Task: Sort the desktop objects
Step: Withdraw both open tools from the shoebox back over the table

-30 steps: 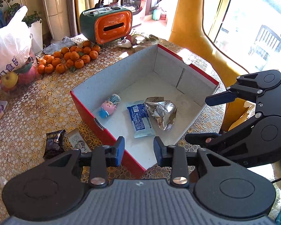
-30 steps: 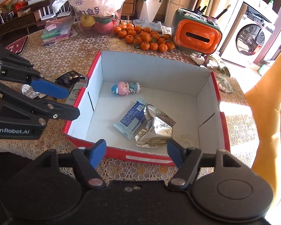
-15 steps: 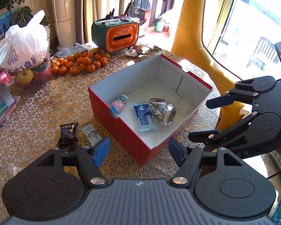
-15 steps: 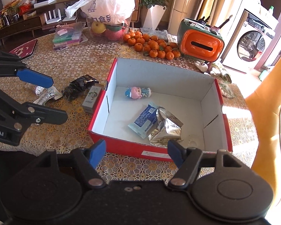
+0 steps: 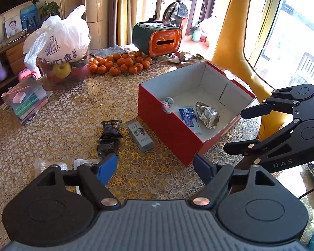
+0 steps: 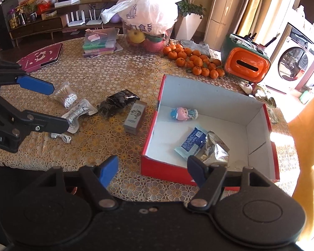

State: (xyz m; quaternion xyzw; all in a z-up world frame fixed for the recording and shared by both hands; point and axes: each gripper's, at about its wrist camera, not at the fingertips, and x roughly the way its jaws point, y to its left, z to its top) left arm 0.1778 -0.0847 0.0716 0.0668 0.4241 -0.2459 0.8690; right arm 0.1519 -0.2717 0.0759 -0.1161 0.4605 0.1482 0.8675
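Observation:
A red box with a white inside holds a pink doll, a blue packet and a silver foil bag. Left of it on the table lie a small grey carton, a black packet, a white sachet, a bag of cotton swabs and a white cable. My left gripper is open and empty, above the table left of the box. My right gripper is open and empty, at the box's near edge.
A pile of oranges, an orange and green tissue holder, a white bag over fruit, a stack of plastic cases and a maroon case stand at the back.
Both grippers have pulled back and left from the box. The left gripper has opened from nearly shut to wide. More of the table left of the box shows.

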